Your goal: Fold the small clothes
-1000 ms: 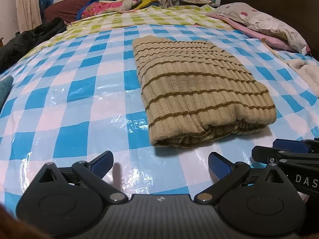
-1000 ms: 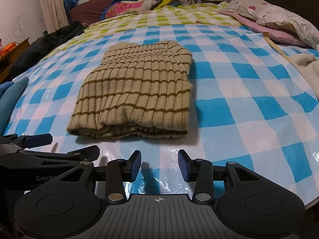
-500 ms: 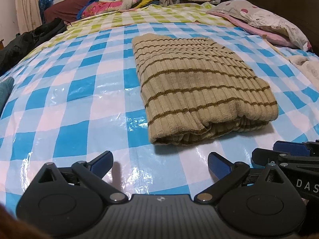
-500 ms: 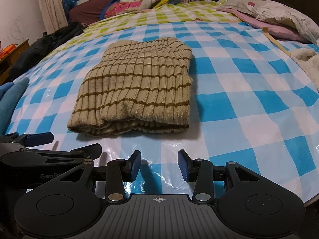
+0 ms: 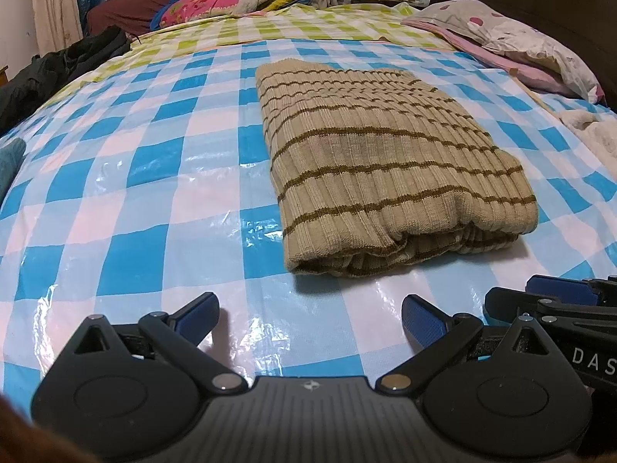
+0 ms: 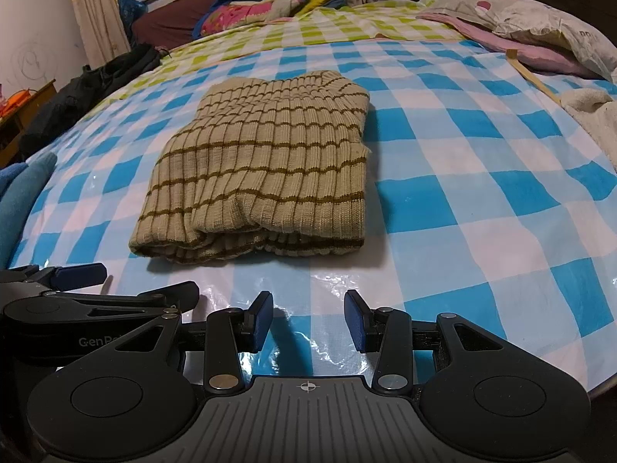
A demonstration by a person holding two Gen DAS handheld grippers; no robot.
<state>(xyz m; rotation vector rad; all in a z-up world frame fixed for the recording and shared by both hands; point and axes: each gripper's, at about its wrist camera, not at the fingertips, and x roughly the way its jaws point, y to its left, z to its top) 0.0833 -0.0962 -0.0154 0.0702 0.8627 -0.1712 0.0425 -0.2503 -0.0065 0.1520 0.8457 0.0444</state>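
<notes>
On the blue-checked plastic sheet (image 5: 127,200) covering the bed, the left gripper (image 5: 310,314) and right gripper (image 6: 308,318) hover side by side, both spread and empty, just short of the folded striped sweater (image 5: 381,162), pillows (image 5: 513,38) lying beyond.

A blue-checked plastic sheet (image 5: 154,162) is covering the bed, a folded striped sweater (image 5: 370,154) lying at twelve o'clock, pillow (image 5: 513,38) at two.

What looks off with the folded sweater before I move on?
Only the near edge of the striped sweater: its layers gape unevenly, and the bottom layer juts out toward the left gripper. Both grippers are open, touching nothing.
</notes>
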